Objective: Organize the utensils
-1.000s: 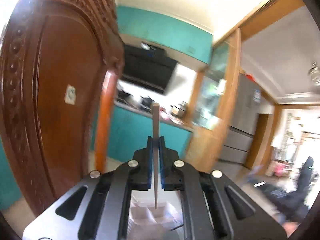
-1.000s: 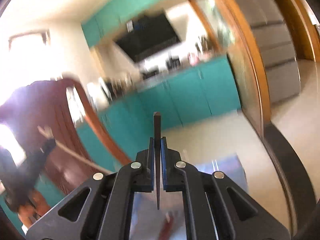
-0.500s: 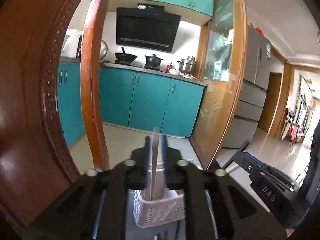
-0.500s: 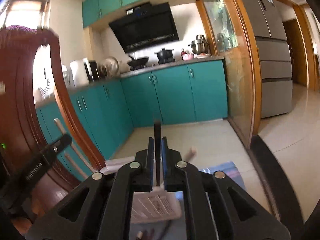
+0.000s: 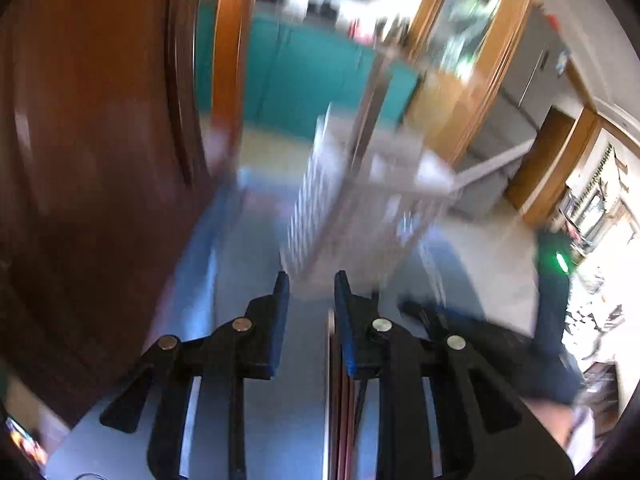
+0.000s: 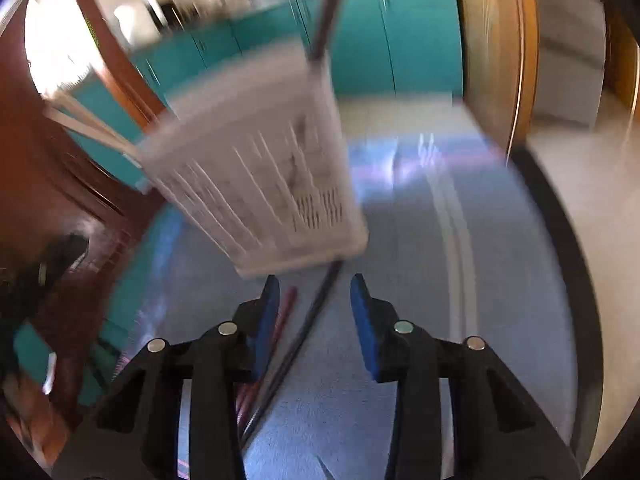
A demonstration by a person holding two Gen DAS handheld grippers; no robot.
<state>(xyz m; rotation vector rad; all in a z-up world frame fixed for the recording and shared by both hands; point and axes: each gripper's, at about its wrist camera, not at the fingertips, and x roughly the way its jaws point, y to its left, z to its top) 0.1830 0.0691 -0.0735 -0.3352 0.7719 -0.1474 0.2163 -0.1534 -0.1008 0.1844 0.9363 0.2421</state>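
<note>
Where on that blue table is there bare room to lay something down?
Bare blue tabletop lies right of the white slotted plastic basket, out to the table's dark rim. Crowded: below the basket, where thin dark and red chopsticks lie.

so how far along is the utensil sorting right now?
Done: pale sticks and a dark stick stand in the white basket. In hand: nothing; the left gripper and right gripper have just been opening, with nothing pressed by their pads. Left: a dark chopstick and red ones lie on the blue mat.
</note>
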